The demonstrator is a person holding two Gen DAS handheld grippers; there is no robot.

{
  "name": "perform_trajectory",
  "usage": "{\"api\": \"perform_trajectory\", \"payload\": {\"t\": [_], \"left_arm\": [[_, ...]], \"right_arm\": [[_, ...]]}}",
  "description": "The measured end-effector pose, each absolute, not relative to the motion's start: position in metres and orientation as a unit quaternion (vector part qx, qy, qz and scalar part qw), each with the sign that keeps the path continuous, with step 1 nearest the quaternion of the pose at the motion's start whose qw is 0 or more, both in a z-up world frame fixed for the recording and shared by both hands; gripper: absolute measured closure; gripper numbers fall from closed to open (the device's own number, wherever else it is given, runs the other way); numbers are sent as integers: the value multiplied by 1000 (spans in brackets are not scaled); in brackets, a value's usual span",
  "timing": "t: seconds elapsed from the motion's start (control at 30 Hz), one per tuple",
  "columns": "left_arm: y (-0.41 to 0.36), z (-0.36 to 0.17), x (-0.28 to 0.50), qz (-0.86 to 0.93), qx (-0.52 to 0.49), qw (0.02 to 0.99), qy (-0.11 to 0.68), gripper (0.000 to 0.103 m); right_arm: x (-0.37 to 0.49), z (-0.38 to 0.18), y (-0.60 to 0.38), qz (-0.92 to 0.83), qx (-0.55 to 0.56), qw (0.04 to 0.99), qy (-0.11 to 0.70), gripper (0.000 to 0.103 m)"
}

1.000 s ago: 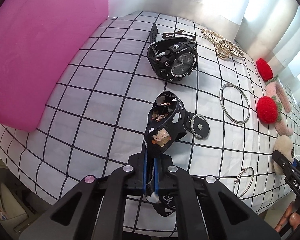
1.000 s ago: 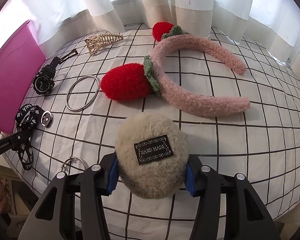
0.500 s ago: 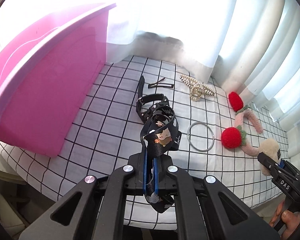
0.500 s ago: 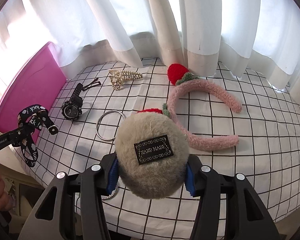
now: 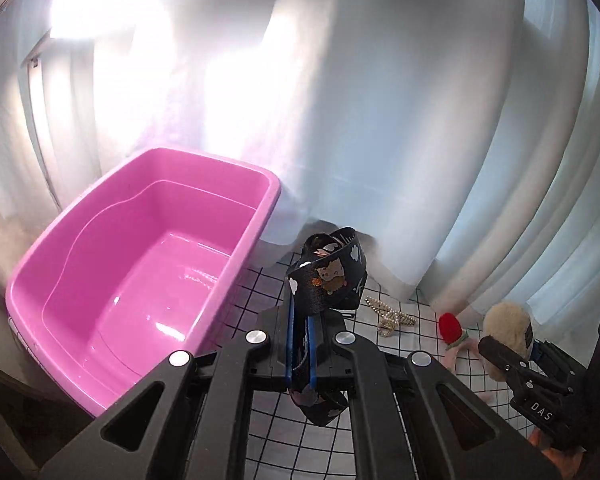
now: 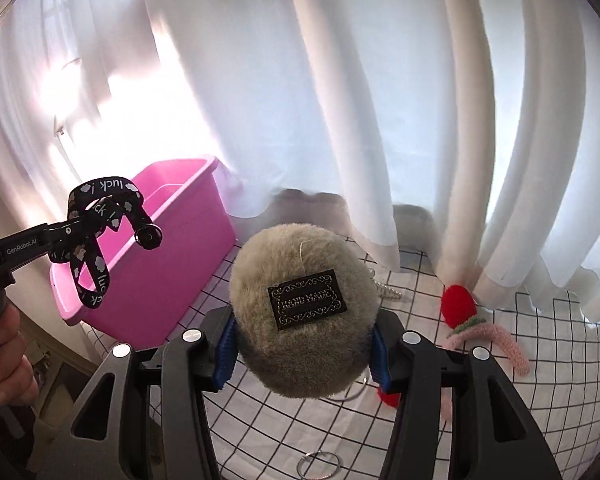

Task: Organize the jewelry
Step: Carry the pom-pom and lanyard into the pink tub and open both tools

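My left gripper [image 5: 300, 344] is shut on a black printed strap [image 5: 326, 276] that loops above the fingers and dangles below them; in the right wrist view the strap [image 6: 100, 236] hangs beside the pink tub [image 6: 156, 264]. The pink tub [image 5: 140, 280] stands empty to the left of the left gripper. My right gripper [image 6: 302, 344] is shut on a beige furry pom-pom [image 6: 300, 312] with a black label; it also shows at the right of the left wrist view as the pom-pom [image 5: 506, 322]. Both are lifted above the checked cloth [image 6: 540, 360].
On the cloth lie a pink fuzzy headband with red strawberries [image 6: 458, 306], a gold hair claw [image 5: 390, 314] and a silver ring [image 6: 318, 466]. White curtains [image 6: 380, 100] hang close behind. A hand [image 6: 4, 360] grips the left gripper's handle.
Both grippers have risen well above the cloth with the strap and the pom-pom, tilting up. The tub's inside has come into view; the watch and bangle have dropped out of sight.
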State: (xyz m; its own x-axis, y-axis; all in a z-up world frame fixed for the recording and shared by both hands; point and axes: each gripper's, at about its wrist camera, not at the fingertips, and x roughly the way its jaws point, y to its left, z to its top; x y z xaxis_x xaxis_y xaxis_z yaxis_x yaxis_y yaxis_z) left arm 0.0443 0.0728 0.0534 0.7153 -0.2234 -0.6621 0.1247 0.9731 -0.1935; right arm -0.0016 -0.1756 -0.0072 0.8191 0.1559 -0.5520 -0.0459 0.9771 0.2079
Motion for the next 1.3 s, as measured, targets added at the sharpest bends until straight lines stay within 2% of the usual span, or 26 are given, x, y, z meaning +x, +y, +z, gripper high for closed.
{"api": "perform_trajectory", "payload": {"t": [0.23, 0.4, 0.73, 1.07, 1.13, 1.23, 1.27, 1.3], "left_arm": [[151, 80, 69, -1, -55, 939, 340, 98], [199, 65, 90, 54, -45, 930, 361, 98], [240, 4, 127, 89, -43, 903, 418, 98], [252, -26, 147, 99, -35, 882, 459, 97], [255, -31, 148, 103, -35, 878, 466, 94], [259, -33, 148, 112, -31, 876, 467, 72], [260, -32, 147, 113, -29, 877, 465, 59], [260, -31, 146, 116, -26, 879, 463, 40]], "right_arm": [[60, 50, -90, 150, 44, 954, 258, 52], [111, 64, -33, 200, 20, 942, 269, 52], [186, 38, 51, 239, -28, 909, 341, 52], [222, 2, 85, 217, -60, 892, 393, 51], [225, -2, 90, 212, -69, 889, 399, 50], [227, -7, 93, 199, -90, 887, 407, 44], [228, -8, 95, 196, -96, 886, 409, 42], [229, -9, 96, 194, -100, 885, 412, 39]]}}
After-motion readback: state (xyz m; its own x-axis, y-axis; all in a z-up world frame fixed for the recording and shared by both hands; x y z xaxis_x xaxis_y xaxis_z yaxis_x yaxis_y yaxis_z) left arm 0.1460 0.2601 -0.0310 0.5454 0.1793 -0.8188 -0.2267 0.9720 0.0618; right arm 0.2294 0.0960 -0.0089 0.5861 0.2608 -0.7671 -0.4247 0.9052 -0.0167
